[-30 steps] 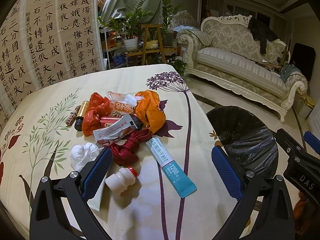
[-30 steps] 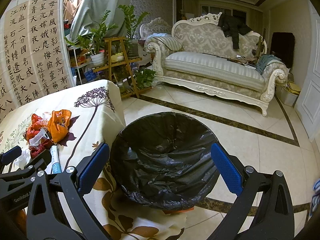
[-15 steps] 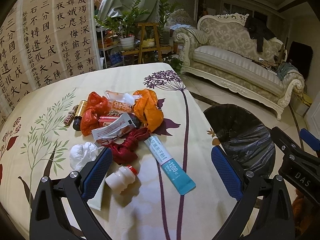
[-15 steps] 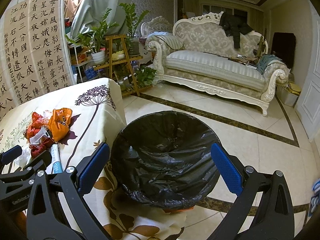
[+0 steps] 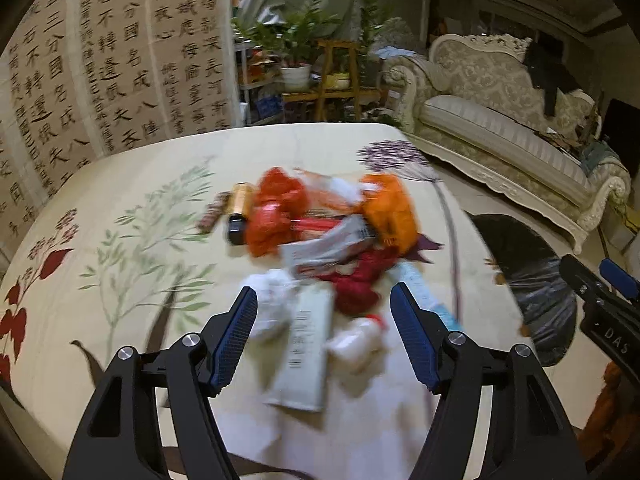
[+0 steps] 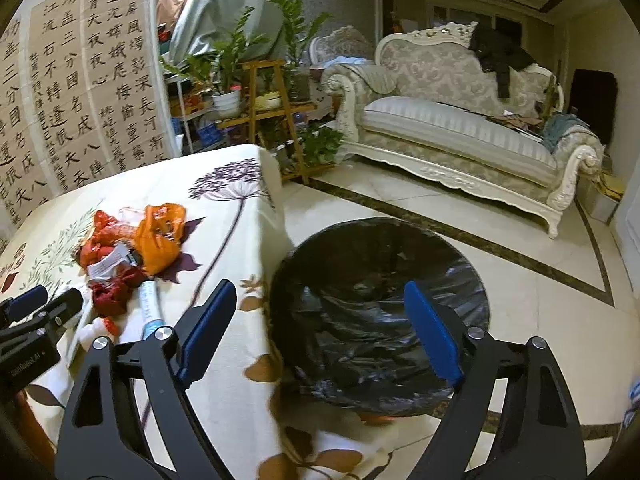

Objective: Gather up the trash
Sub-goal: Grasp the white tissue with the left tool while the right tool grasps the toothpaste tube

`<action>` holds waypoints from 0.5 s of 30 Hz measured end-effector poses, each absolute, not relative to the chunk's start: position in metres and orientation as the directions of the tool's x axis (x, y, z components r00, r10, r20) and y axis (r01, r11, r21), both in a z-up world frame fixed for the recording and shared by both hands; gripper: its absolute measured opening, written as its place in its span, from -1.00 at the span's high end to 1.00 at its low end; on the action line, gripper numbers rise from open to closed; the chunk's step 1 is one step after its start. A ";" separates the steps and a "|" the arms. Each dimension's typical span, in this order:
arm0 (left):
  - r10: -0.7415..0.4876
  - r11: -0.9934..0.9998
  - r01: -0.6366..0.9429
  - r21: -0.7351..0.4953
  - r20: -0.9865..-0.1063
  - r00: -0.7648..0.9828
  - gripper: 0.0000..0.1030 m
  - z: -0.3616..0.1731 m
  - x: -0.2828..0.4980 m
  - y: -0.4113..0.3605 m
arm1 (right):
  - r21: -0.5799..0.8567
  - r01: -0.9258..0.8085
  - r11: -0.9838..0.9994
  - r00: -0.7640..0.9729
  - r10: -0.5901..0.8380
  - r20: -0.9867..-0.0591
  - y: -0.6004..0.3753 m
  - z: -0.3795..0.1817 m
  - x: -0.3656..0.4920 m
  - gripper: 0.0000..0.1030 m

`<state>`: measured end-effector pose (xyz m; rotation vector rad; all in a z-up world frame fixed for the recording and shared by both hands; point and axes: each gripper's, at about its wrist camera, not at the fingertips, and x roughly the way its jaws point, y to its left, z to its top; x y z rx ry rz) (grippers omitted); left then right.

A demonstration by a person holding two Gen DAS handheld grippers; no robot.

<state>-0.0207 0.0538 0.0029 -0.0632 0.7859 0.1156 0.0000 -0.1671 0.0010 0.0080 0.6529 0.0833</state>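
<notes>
A heap of trash lies on the floral tablecloth (image 5: 132, 208): orange bag (image 5: 390, 208), red bag (image 5: 276, 208), dark red bag (image 5: 360, 280), crumpled white tissue (image 5: 270, 292), pale flat tube (image 5: 306, 344), small white bottle (image 5: 354, 344), blue-white tube (image 5: 424, 292), gold-black bottle (image 5: 240, 210). My left gripper (image 5: 324, 316) is open, low over the pale tube and white bottle; the view is blurred. My right gripper (image 6: 320, 328) is open and empty above the black-lined bin (image 6: 380, 312) beside the table. The heap also shows in the right wrist view (image 6: 132, 248).
The bin (image 5: 532, 276) stands on the tiled floor off the table's right edge. A white sofa (image 6: 460, 136), a plant stand (image 6: 268, 108) and a calligraphy screen (image 5: 100, 72) lie beyond the table. The left gripper shows at the right wrist view's left edge (image 6: 32, 332).
My left gripper has swung left and forward over the near items and its jaws have narrowed. My right gripper has shifted slightly, jaws a little narrower, still over the bin.
</notes>
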 end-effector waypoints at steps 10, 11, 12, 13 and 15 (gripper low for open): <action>0.111 0.987 -0.160 0.003 -0.736 0.668 -0.31 -0.010 -0.013 0.090 | 0.053 -0.146 0.988 0.745 0.145 -0.651 -0.135 -0.003 0.014 -0.48; 0.104 0.988 -0.155 -0.002 -0.737 0.668 -0.31 -0.011 -0.011 0.090 | 0.050 -0.156 0.987 0.740 0.150 -0.655 -0.131 -0.004 0.014 -0.47; 0.100 0.988 -0.152 -0.003 -0.738 0.667 -0.31 -0.012 -0.009 0.091 | 0.047 -0.164 0.985 0.738 0.154 -0.657 -0.127 -0.005 0.015 -0.44; 0.098 0.989 -0.149 -0.003 -0.739 0.666 -0.31 -0.013 -0.008 0.091 | 0.043 -0.171 0.984 0.735 0.157 -0.659 -0.122 -0.005 0.015 -0.41; 0.089 0.990 -0.142 -0.009 -0.744 0.662 -0.31 -0.016 -0.004 0.093 | 0.039 -0.184 0.982 0.730 0.163 -0.664 -0.116 -0.007 0.017 -0.41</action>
